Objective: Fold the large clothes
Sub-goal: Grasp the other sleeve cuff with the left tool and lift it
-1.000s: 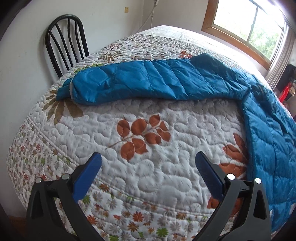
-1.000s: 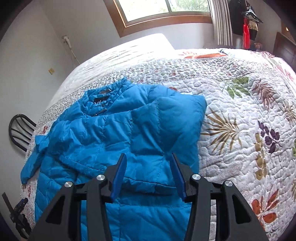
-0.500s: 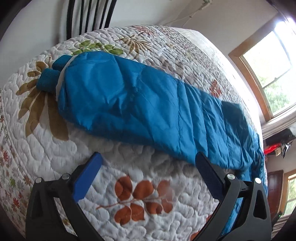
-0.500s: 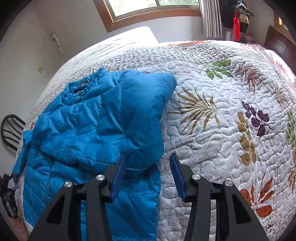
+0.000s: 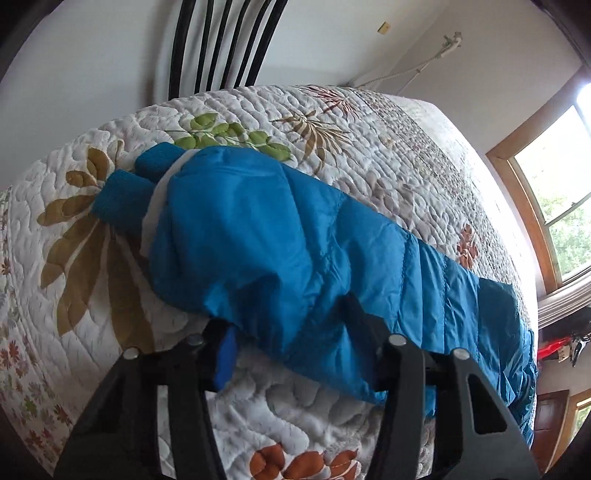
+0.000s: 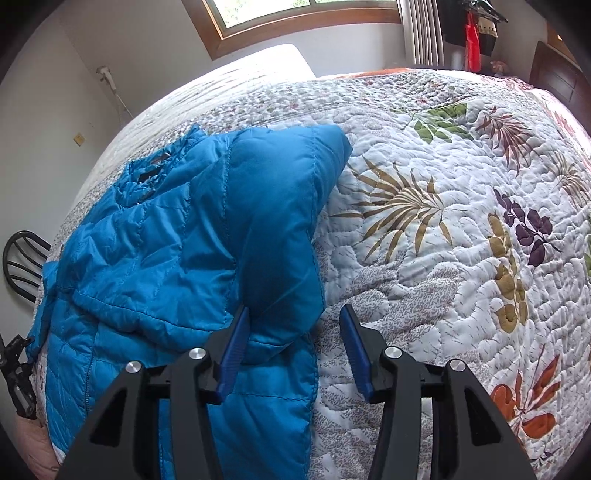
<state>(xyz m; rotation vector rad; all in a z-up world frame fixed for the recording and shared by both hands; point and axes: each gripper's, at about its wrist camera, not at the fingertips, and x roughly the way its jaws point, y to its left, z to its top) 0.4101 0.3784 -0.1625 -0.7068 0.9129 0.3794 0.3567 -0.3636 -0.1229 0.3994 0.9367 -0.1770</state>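
Observation:
A blue puffer jacket (image 6: 166,258) lies on the quilted bed (image 6: 443,258), one sleeve folded over its body. The other sleeve (image 5: 277,229) stretches across the quilt, ending in a knit cuff (image 5: 122,199). My left gripper (image 5: 291,325) is closing on this sleeve a little behind the cuff. The fabric is bunched between the fingers and drapes over the right one. My right gripper (image 6: 294,314) hovers over the jacket's right edge, its jaws opening slightly. The folded sleeve's end lies in the gap beside the left pad (image 6: 232,354), unpinched.
A black spindle-back chair (image 5: 221,40) stands against the wall at the bed's left side. A wood-framed window (image 6: 277,11) sits behind the bed, and hanging clothes (image 6: 476,33) are at the far right. Bare floral quilt (image 5: 369,147) spreads around the jacket.
My left gripper rolled and moved in from the bed's edge onto the sleeve near the cuff, and its jaws narrowed around the fabric. My right gripper sank toward the jacket's right edge.

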